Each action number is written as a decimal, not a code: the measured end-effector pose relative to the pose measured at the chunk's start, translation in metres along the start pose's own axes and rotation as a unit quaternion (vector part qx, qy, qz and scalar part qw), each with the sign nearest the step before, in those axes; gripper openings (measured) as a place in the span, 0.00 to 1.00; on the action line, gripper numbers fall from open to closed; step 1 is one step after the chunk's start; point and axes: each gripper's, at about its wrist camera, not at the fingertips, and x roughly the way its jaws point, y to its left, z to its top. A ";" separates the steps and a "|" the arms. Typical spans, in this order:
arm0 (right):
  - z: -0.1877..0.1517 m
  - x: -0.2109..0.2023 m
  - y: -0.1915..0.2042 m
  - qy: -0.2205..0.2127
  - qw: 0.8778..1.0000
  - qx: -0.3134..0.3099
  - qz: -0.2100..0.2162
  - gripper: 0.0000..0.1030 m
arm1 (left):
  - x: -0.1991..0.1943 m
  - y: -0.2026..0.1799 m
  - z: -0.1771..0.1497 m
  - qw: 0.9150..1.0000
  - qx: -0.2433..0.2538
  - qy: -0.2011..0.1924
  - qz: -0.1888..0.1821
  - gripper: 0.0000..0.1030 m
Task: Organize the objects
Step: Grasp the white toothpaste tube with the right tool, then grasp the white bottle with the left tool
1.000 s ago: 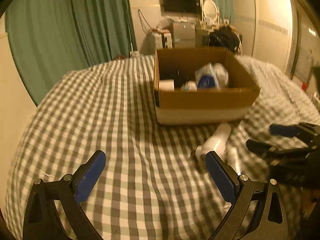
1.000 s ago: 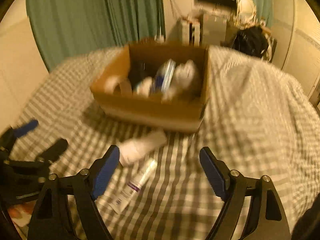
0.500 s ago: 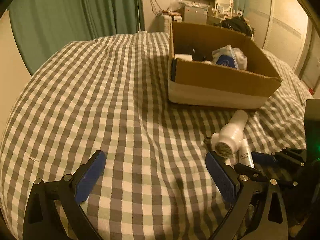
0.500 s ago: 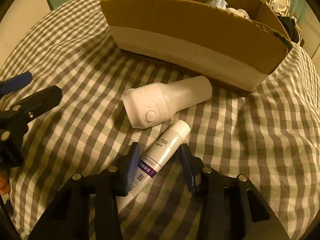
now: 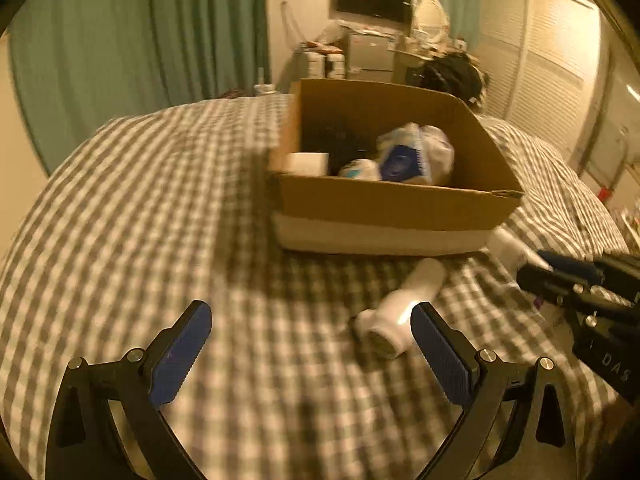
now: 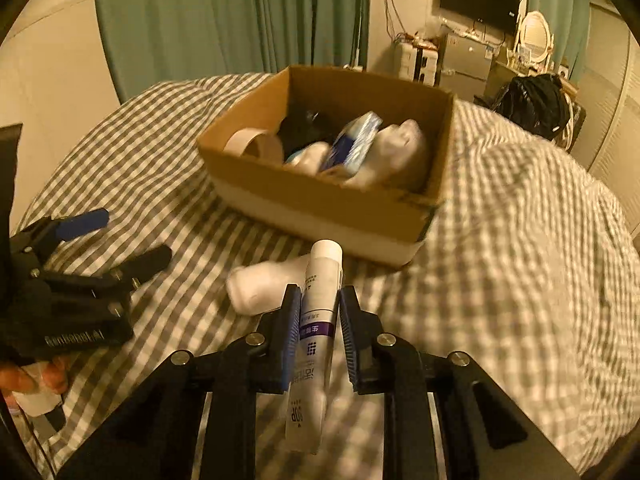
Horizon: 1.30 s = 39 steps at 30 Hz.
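Checked bedspread (image 6: 520,240) is carrying a cardboard box (image 6: 320,196) mid-bed, while the right gripper (image 6: 319,320) is clamping a white tube (image 6: 316,320) for boxing and the left gripper (image 5: 308,344) is hovering wide apart.

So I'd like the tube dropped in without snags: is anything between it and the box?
Nothing visible blocks it. The right gripper holds the tube above the bed; only the white bottle lies low below, before the open cardboard box.

White tube (image 6: 316,320) with purple band, cap forward, above the checked bedding; white bottle (image 6: 264,286) lies sideways.
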 end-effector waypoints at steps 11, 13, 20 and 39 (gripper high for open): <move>0.012 0.019 -0.029 0.002 1.000 0.015 0.025 0.19 | 0.071 -0.052 0.002 0.997 0.045 0.059 -0.035 0.96; 0.012 0.025 -0.034 0.008 0.999 0.025 0.034 0.19 | 0.080 -0.055 0.000 0.995 0.049 0.072 -0.041 0.87; 0.007 0.031 -0.037 0.012 0.999 0.036 0.035 0.19 | 0.097 -0.063 -0.003 0.991 0.055 0.108 -0.052 0.68; 0.005 -0.012 -0.014 -0.018 1.000 0.009 -0.007 0.19 | 0.012 -0.059 -0.008 0.995 0.039 0.073 -0.047 0.58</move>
